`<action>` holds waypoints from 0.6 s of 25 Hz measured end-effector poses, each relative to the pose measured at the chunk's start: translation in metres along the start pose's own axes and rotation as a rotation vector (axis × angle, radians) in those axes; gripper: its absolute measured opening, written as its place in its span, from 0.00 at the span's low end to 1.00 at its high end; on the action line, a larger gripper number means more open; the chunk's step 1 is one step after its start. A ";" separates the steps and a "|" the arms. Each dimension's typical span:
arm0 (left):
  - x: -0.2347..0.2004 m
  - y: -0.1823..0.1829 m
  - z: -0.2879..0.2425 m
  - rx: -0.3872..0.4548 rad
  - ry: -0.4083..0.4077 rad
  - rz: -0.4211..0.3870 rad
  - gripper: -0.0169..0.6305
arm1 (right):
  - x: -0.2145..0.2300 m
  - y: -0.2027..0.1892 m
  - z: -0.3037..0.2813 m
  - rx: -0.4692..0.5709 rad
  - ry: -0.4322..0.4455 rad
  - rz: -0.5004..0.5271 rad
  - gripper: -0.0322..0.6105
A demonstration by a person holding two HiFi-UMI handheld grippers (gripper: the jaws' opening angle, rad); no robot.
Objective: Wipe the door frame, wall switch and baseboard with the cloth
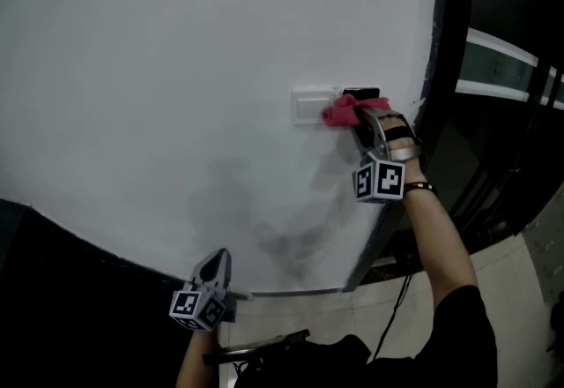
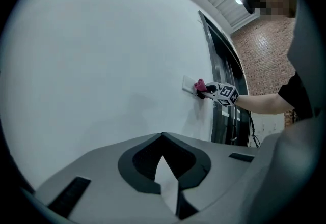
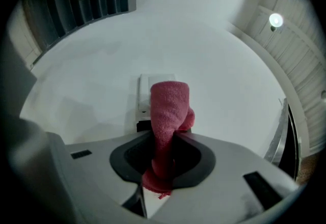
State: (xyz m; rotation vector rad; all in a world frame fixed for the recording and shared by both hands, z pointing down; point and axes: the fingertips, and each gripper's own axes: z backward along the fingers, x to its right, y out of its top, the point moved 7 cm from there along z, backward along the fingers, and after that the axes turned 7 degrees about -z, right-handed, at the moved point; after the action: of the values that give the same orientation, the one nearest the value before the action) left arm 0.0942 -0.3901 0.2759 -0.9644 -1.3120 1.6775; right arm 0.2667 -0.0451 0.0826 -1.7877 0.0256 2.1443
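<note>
Jaws of right gripper [image 3: 162, 166] clamp cloth [image 3: 169, 111], seemingly touching wall switch [image 3: 145, 85].

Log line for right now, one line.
right gripper: shut on cloth | cloth: against switch | left gripper: shut, empty, idle

The cloth [image 3: 168, 111] is seen as matt, fuzzy towelling. The wall [image 1: 176, 51] is shown smooth and matt, the wall switch [image 1: 310, 106] as smooth plastic. At the head view's right edge, the dark door frame [image 1: 449, 33] is given a slight sheen. Matt grey plastic is seen on the right gripper [image 3: 163, 159].
</note>
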 end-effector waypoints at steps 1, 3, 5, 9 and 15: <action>0.002 -0.001 -0.002 0.000 -0.005 0.001 0.03 | -0.003 -0.001 0.001 0.000 0.006 -0.005 0.19; 0.003 -0.004 -0.005 0.011 -0.018 0.005 0.03 | -0.010 -0.002 0.002 -0.002 0.020 -0.016 0.19; 0.004 -0.007 -0.008 0.013 -0.024 0.008 0.03 | -0.017 -0.004 0.004 -0.008 0.034 -0.021 0.19; 0.007 -0.011 -0.009 0.008 -0.029 0.022 0.03 | -0.024 -0.005 0.005 -0.021 0.051 -0.025 0.19; 0.003 -0.013 -0.001 -0.021 -0.007 0.001 0.03 | -0.028 -0.003 0.011 -0.031 0.098 -0.031 0.19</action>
State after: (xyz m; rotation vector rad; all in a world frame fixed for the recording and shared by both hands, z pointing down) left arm 0.0957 -0.3851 0.2885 -0.9724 -1.3367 1.6725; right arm 0.2616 -0.0466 0.1124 -1.8969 -0.0114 2.0456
